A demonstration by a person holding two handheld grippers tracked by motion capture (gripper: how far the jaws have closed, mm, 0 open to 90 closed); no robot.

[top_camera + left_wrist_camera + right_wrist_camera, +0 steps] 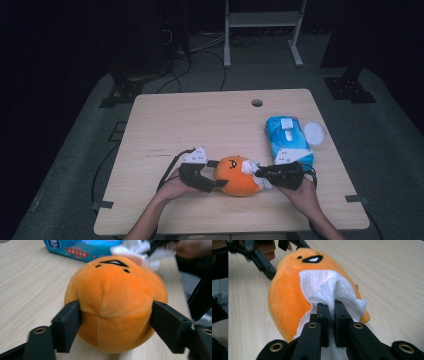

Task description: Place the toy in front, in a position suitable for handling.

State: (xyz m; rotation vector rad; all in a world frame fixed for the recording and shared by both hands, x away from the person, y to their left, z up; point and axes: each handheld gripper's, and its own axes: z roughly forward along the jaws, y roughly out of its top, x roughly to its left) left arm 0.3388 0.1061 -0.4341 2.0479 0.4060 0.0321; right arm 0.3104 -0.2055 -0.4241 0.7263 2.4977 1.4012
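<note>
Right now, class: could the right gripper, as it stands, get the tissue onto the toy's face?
Probably yes. The right gripper, shut on the white tissue, already presses it against the orange plush toy just below the face; nothing lies between.

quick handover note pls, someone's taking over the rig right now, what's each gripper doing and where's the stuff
Left gripper: jaws pressed on either side of the orange plush toy, steadying it on the table.
Right gripper: shut on a white wipe, which lies against the toy's side below its face.
Blue wipes pack sits behind the right hand, its round white lid beside it.
Done: wipe out and on the toy.
Left: probably finish wiping, then release toy and wipe.
</note>
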